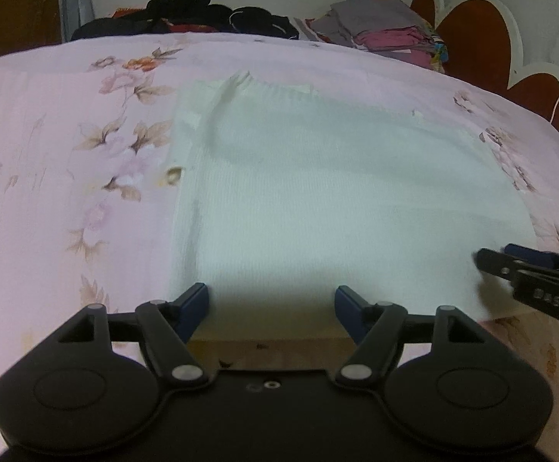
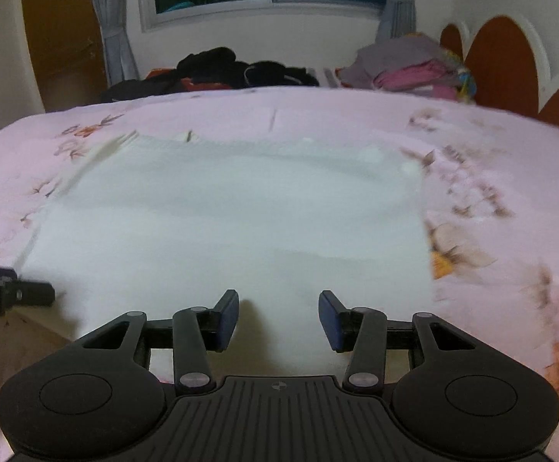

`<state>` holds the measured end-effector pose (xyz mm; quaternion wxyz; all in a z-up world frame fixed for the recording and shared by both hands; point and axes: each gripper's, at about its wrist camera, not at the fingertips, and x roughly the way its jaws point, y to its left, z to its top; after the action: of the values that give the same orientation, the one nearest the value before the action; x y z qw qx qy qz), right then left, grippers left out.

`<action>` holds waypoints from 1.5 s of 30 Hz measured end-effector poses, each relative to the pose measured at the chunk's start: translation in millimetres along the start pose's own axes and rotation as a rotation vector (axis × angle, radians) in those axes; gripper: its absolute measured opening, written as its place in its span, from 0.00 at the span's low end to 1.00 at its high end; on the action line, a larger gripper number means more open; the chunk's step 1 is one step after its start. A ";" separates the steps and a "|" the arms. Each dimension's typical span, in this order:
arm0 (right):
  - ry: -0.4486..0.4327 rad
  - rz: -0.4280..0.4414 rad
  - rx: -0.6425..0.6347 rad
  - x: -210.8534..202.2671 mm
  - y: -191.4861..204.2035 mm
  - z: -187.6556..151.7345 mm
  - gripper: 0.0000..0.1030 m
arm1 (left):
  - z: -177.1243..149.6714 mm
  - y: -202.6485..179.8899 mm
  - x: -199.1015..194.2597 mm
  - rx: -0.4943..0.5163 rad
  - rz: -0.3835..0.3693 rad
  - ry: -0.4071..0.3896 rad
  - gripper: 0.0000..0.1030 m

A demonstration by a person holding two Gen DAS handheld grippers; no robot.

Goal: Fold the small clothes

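A white ribbed garment (image 1: pixel 318 192) lies flat on the pink floral bedsheet (image 1: pixel 67 134); it also shows in the right wrist view (image 2: pixel 233 223). My left gripper (image 1: pixel 271 300) is open and empty over the garment's near edge, left part. My right gripper (image 2: pixel 278 310) is open and empty over the near edge further right; it shows at the right edge of the left wrist view (image 1: pixel 483 260). The left gripper shows at the left edge of the right wrist view (image 2: pixel 44 294). The left side of the garment has a narrow fold along it.
A pile of dark clothes (image 1: pixel 187 11) lies at the far edge of the bed, also in the right wrist view (image 2: pixel 218 67). A stack of folded grey and pink clothes (image 1: pixel 387 30) sits far right. A red and white headboard (image 1: pixel 476 38) stands at the right.
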<state>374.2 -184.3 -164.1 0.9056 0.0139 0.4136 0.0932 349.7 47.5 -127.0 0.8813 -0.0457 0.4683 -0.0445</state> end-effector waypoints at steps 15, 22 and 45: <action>0.026 0.014 0.001 0.5 0.0 -1.8 0.45 | -13.1 17.6 -8.3 -0.218 -0.085 0.085 0.72; 0.009 0.039 0.001 0.2 6.5 -0.2 0.45 | -23.0 35.6 -0.9 -0.402 -0.183 0.015 0.83; -0.065 0.004 -0.141 71.8 54.5 41.3 0.44 | -4.3 76.9 51.6 -0.717 -0.280 -0.215 0.08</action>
<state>442.7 -115.7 -185.0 0.9171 -0.0461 0.3762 0.1236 377.6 117.4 -181.2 0.8388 -0.4184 0.3484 0.0070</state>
